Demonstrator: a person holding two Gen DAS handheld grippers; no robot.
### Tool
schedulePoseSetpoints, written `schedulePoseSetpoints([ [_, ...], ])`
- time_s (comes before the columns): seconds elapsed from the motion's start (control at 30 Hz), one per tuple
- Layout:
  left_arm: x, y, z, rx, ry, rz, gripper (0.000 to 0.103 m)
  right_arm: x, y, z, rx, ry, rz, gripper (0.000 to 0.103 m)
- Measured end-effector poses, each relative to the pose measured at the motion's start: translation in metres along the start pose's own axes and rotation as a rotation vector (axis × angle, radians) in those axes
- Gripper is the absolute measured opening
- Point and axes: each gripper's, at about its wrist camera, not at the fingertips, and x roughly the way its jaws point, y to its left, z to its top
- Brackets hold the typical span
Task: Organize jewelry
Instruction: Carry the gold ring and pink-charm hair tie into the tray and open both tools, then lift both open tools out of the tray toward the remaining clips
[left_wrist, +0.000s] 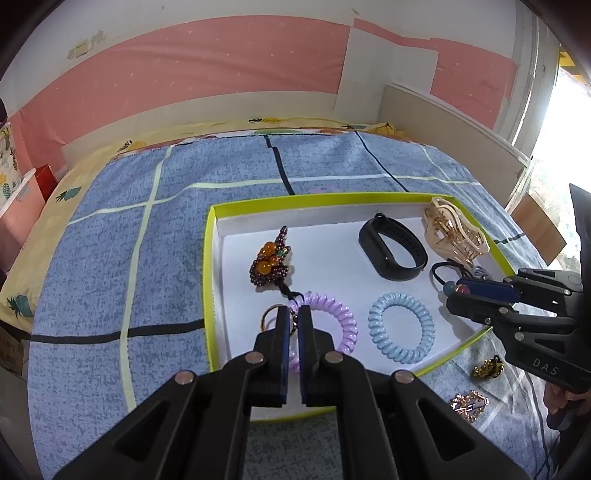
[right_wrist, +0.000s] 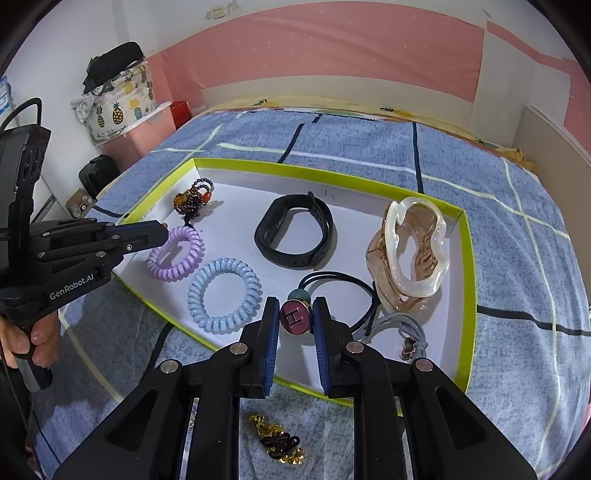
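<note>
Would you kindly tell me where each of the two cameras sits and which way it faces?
Left wrist view: mounted on the left gripper, angled down at the tray; its shut fingers sit over the purple coil tie, and the right gripper enters at right.
Right wrist view: mounted on the right gripper, angled down at the same tray, pinching the H-button hair tie; the left gripper and a hand show at left.
Shared: tray, blue coil tie, black wristband, hair claw.

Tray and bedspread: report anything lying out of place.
Two pieces lie outside the green-rimmed tray, on the bedspread by its near edge: a gold chain tangled with a black tie and a rose-gold clip. Everything else sits inside.
</note>
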Motion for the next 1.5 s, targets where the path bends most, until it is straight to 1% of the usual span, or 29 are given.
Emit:
schedulePoseSetpoints([
  [0.27,0.005,0.001,0.001,-0.006,0.009,0.002,0.005,0.004,-0.003,0.002,0.014,0.011,0.005,0.020],
  [0.43,0.004,0.001,0.002,-0.010,0.014,-0.006,0.006,0.001,-0.002,0.001,0.014,0.005,0.005,0.034],
  [0.5,0.003,0.002,0.002,-0.019,0.012,-0.017,0.009,-0.003,-0.002,0.001,0.014,-0.002,0.006,0.037],
  [0.53,0.002,0.002,0.002,-0.024,0.009,-0.024,0.011,-0.005,-0.002,0.000,0.012,-0.008,0.006,0.037],
  [0.6,-0.003,0.002,0.002,-0.030,-0.004,-0.031,0.021,-0.010,-0.002,-0.001,0.012,-0.015,0.006,0.037],
  [0.63,-0.006,0.002,0.002,-0.032,-0.013,-0.033,0.022,-0.012,-0.002,-0.002,0.013,-0.020,0.006,0.037],
  [0.9,-0.036,-0.002,-0.002,-0.046,-0.064,-0.035,0.023,-0.045,-0.003,-0.013,0.029,-0.073,0.008,0.037],
  [1.1,-0.063,-0.016,-0.019,-0.028,-0.089,-0.027,0.023,-0.077,0.003,-0.030,0.037,-0.117,0.008,0.037],
  [1.33,-0.095,-0.034,-0.046,-0.030,-0.111,-0.030,0.023,-0.119,0.011,-0.063,0.056,-0.175,0.004,0.037],
  [1.5,-0.116,-0.046,-0.067,-0.040,-0.124,-0.046,0.023,-0.138,0.015,-0.089,0.068,-0.194,0.021,0.037],
])
